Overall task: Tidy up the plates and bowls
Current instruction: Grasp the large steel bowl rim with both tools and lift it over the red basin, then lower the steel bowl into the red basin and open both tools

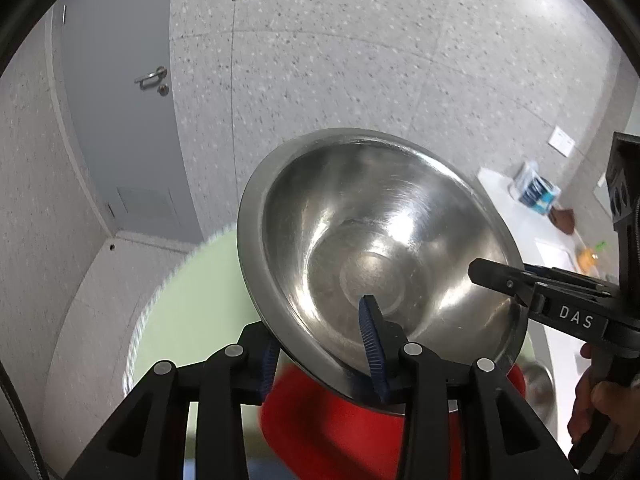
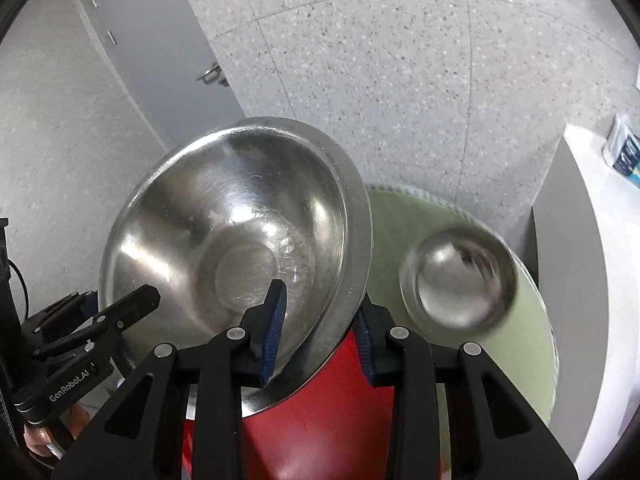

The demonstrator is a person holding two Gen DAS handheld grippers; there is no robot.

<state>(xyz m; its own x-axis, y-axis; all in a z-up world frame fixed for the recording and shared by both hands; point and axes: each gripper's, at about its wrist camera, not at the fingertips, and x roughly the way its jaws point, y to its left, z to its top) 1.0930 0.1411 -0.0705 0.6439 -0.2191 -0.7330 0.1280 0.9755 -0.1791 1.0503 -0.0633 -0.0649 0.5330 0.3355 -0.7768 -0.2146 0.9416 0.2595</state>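
Speckled floor; both grippers clamp steel bowl.

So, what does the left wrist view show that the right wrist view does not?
Only the left wrist view: the right gripper from the side, marked DAS, and a brown item on the white counter.

Only the right wrist view: a small steel bowl on the green mat, and the left gripper from the side.

Both: the large steel bowl clamped at its rim by both grippers, a red object beneath, the grey door.
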